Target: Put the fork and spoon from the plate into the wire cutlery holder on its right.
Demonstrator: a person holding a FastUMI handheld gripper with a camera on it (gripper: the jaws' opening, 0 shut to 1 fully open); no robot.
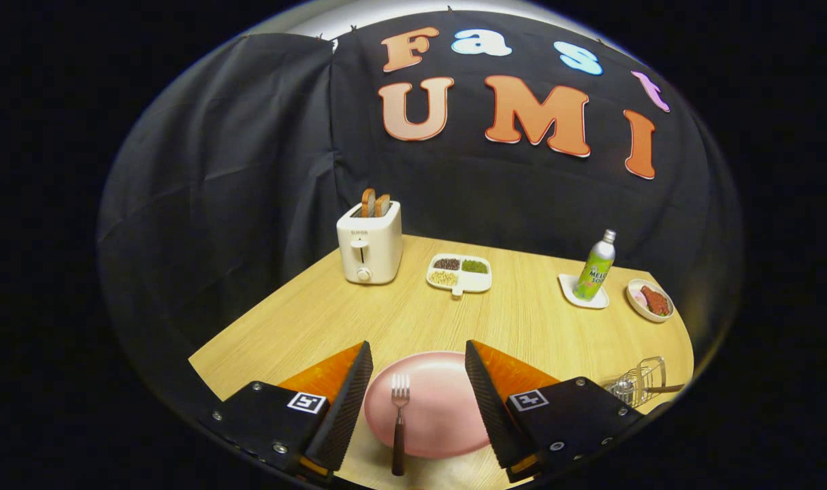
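A pink plate (440, 381) lies on the wooden table between my fingers. A fork (399, 422) with a dark handle rests on it, tines pointing away from me, handle hanging over the plate's near rim. My gripper (418, 357) is open, held above the plate with one finger on each side of the fork and touching nothing. The wire cutlery holder (639, 382) lies to the right of the plate, beyond my right finger, and a spoon with a dark handle (661, 388) is in it.
At the back of the table stand a white toaster (370, 250) with two slices of toast, a divided dish (459, 273) of beans, a green bottle (594, 267) on a white coaster and a small bowl (649, 300) of food.
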